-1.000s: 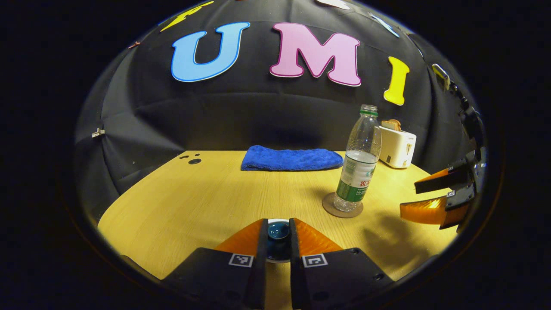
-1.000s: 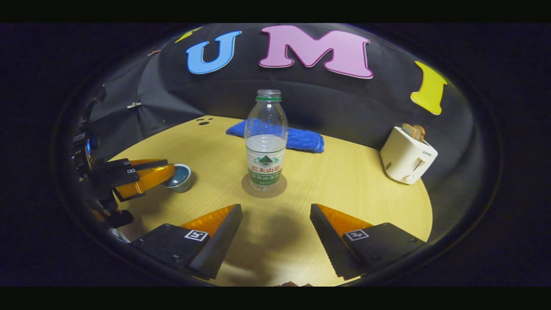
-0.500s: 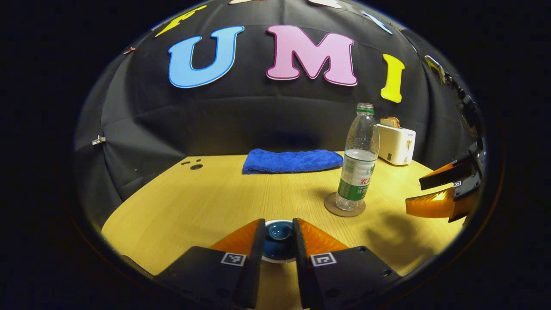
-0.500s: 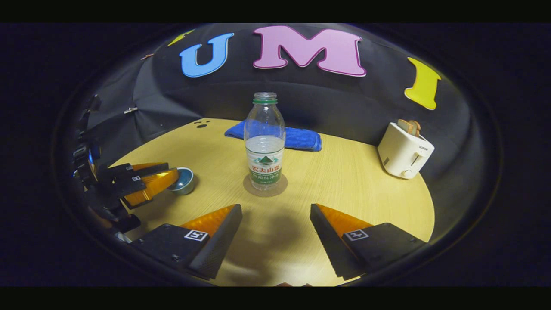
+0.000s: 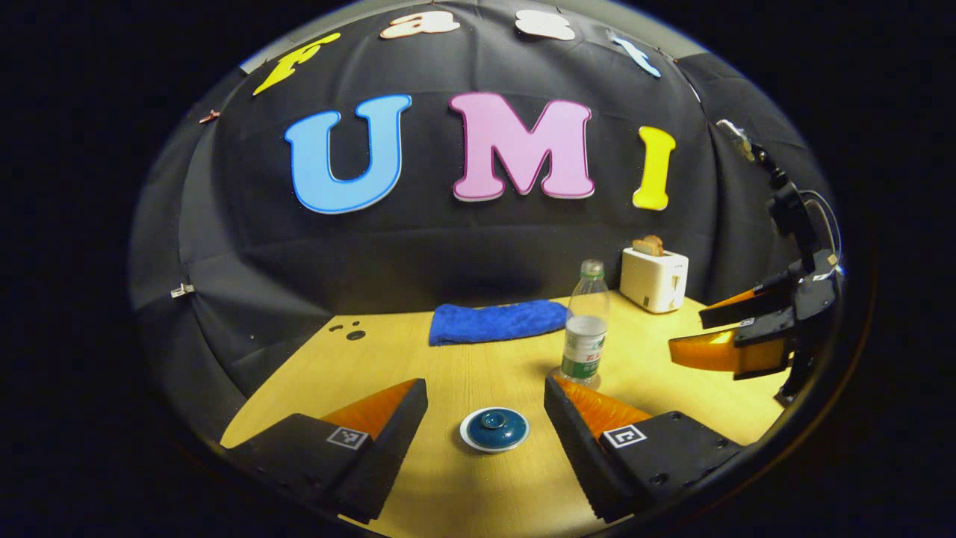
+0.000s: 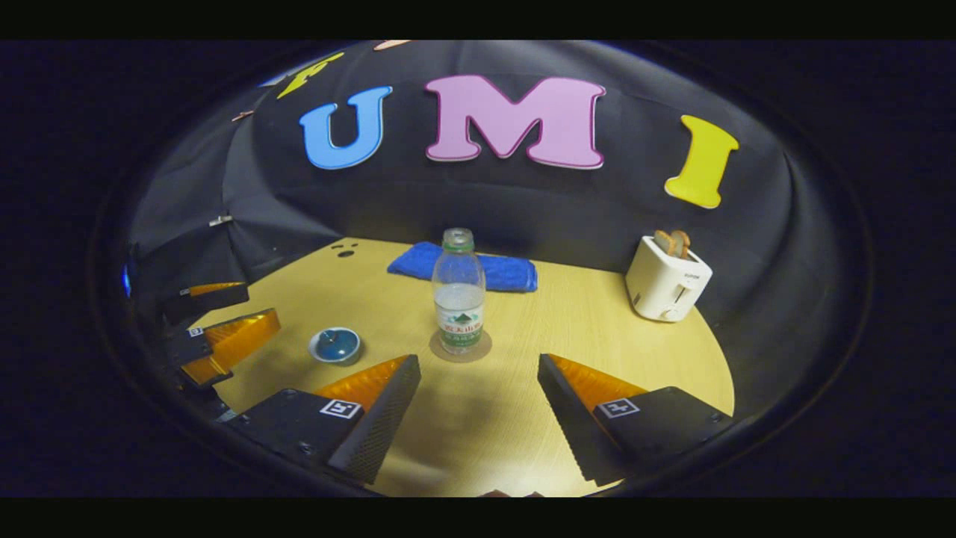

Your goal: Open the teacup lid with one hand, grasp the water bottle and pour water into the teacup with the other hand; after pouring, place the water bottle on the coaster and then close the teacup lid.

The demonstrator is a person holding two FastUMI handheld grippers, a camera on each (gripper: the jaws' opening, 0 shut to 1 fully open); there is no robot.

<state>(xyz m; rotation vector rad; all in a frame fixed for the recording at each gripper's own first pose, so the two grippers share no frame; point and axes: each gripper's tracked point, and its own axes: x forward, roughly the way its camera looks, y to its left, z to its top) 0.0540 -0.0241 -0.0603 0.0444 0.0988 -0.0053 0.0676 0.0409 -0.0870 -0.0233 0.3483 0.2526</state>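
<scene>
The small teacup (image 5: 494,429) stands on the table with its dark blue lid on. It is just beyond my left gripper (image 5: 485,388), which is open and holds nothing. The clear water bottle (image 6: 458,299) stands upright without a cap, part full, on the round brown coaster (image 6: 461,349). My right gripper (image 6: 478,366) is open and empty, a short way before the bottle. In the right gripper view the teacup (image 6: 334,346) sits at the left, beside the left gripper (image 6: 258,310). The right gripper (image 5: 687,334) hangs at the right of the left gripper view, beyond the bottle (image 5: 586,329).
A folded blue towel (image 6: 463,265) lies at the back of the wooden table (image 6: 597,329). A white toaster (image 6: 667,280) with bread slices stands at the back right. The table's rounded edge runs close along the left and right sides.
My left gripper has opened, let go of the teacup lid and drawn back and up. The lid stays on the cup. My right gripper has also pulled back from the bottle.
</scene>
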